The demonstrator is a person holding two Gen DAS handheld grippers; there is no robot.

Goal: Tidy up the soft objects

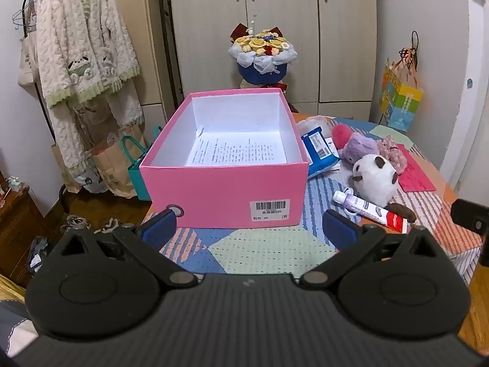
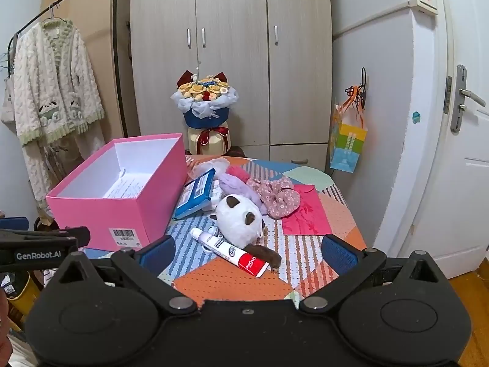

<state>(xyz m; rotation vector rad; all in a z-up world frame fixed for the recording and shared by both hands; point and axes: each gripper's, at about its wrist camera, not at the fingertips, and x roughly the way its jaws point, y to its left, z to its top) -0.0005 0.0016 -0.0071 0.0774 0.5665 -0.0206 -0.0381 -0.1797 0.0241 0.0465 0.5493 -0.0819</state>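
Observation:
An open pink box (image 1: 224, 194) (image 2: 122, 211) stands on the patchwork table, with only a printed sheet inside. To its right lies a pile of soft things: a white panda plush (image 1: 374, 179) (image 2: 240, 218), a purple plush (image 1: 359, 150) (image 2: 233, 185), a pink fluffy one (image 1: 340, 133) and a pink floral scrunchie (image 1: 392, 153) (image 2: 279, 197). My left gripper (image 1: 249, 229) hovers open just before the box's front wall, nothing between its blue pads. My right gripper (image 2: 247, 250) is open too, low over the table in front of the panda.
A toothpaste tube (image 1: 369, 211) (image 2: 229, 252), a blue packet (image 1: 319, 150) (image 2: 195, 192), a brown furry piece (image 2: 266, 255) and a red envelope (image 2: 305, 211) share the table. A bouquet (image 1: 262, 53) stands behind, wardrobe beyond. Robe rack and bags at left; door at right.

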